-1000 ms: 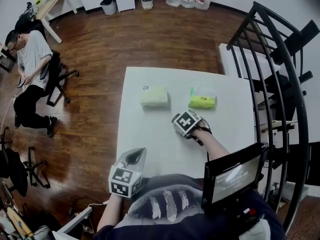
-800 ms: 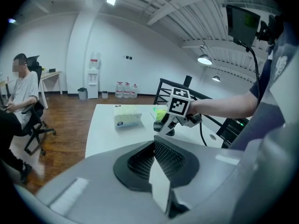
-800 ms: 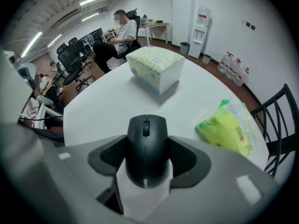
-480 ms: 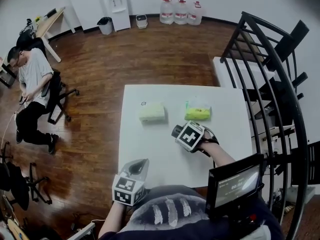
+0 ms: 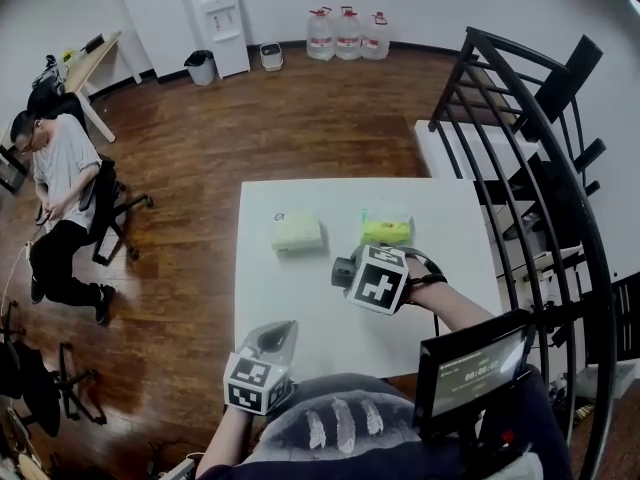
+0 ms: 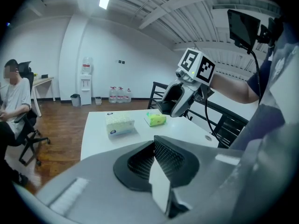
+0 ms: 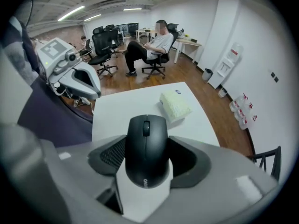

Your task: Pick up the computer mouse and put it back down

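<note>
A person (image 5: 58, 163) was seen seated on an office chair at the far left, well away from the white table (image 5: 290, 303). At the table's near left corner the left gripper (image 6: 156, 154) was held with its jaws pressed together and nothing between them. On the far half of the table a pale tissue box (image 5: 297, 233) was lying flat. To the right of it, nearer the middle, the right gripper (image 7: 147, 158) was held pointing steeply down. The black computer mouse (image 7: 145, 139) was pinched by its sides between the two pads, with the scroll wheel turned away from the camera. The mouse was held in the air, clear of the tabletop, with the tissue box seen beyond it. A green packet (image 5: 386, 231) was lying on the table just beyond the right gripper, apart from the tissue box. A black metal railing (image 5: 530, 148) was standing to the right of the table.
</note>
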